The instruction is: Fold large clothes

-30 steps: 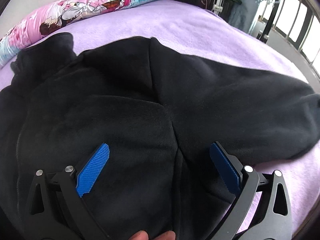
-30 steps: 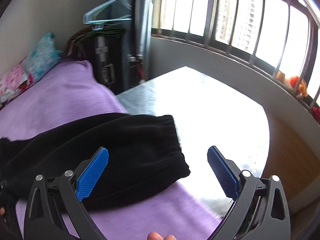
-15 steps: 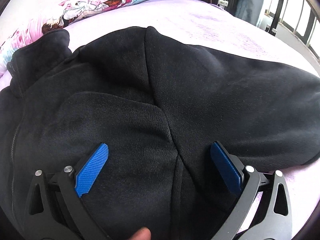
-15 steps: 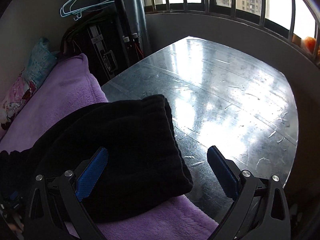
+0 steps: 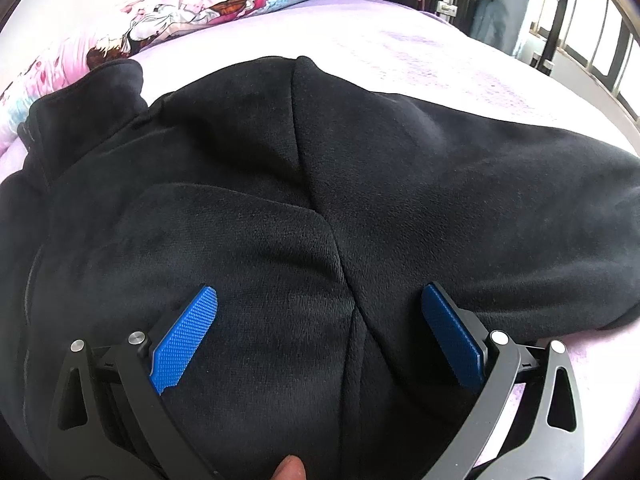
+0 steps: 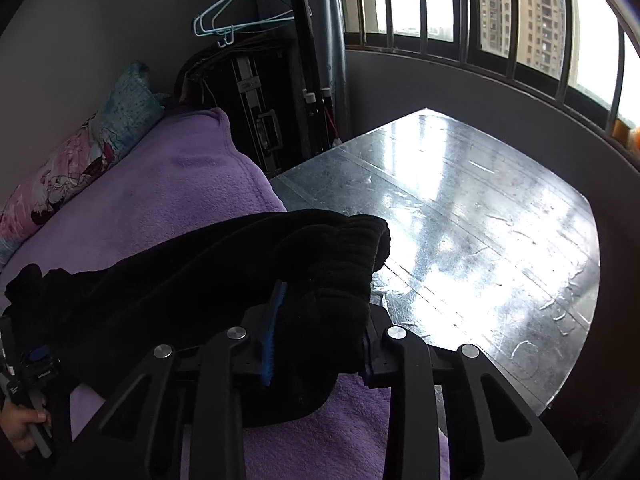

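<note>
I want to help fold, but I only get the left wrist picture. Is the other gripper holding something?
Observer: Yes. The right gripper has just been closing, and its fingers now pinch the ribbed cuff of the black fleece's sleeve.
Operator: Where is that cuff?
Observer: At the edge of the purple blanket, sticking out toward a shiny dark floor.
Operator: Can you see my gripper from there?
Observer: Only a bit: a hand gripping a handle at the far left edge.
Operator: My left gripper is open, right?
Observer: Yes, wide open over the black fleece, pinching nothing.
</note>
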Demonstrator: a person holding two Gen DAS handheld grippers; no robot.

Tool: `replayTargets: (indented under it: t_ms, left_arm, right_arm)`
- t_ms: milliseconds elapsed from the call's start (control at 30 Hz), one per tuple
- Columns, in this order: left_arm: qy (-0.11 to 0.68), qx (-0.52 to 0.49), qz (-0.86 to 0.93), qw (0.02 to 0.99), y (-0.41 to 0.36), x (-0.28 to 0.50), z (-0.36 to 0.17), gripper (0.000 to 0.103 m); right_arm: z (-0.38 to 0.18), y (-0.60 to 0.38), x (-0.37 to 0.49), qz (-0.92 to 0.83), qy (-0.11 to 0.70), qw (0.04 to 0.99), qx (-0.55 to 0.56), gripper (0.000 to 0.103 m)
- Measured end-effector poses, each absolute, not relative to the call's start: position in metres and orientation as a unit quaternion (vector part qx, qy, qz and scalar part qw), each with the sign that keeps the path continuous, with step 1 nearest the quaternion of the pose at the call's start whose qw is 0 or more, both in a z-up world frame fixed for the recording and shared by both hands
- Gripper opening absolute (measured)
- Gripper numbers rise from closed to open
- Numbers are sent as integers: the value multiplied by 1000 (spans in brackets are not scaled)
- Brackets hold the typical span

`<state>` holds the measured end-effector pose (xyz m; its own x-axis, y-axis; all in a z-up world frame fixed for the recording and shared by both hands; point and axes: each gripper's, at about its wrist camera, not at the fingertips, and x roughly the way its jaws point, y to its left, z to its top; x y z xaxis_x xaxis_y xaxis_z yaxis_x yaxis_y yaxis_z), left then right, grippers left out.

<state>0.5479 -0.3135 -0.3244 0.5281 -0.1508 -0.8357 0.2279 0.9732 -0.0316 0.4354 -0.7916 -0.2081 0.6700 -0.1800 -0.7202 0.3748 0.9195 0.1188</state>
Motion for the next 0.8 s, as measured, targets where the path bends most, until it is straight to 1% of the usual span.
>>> replayTargets:
  t_ms: [133,267,333,400,500,600,667,800]
  left_arm:
    - [479,46,-119,868,-311,545,-318,97]
    - [504,7,-127,854,-291,544,-303,98]
    - [499,-18,-131,857,-271,538,-289,98]
    - [488,-18,-126,863,-255,529,-279,98]
    - [480,3,-118,869,-232,515,-269,98]
    - [482,18,-112,869,-205,503,-269,98]
    - [483,13,-102,869,-178,497,-271,98]
    - [484,-6,-86,871,-121,485,-271,98]
  right_arm:
    - [-179,-776,432,-140,359,915,123,29]
    - [-132,-740,432,-107,332,932,98,29]
    - [-106,-716,433,-88,317,940,86,29]
    - [-82,-691,431,-67,304,947,76,29]
    - [-43,-637,431,-31,284,957,41,29]
    - [-14,-583,432,-1,271,962,17,29]
    - [3,-541,436,23,263,964,0,29]
    - [22,-456,446,72,260,963,-28,29]
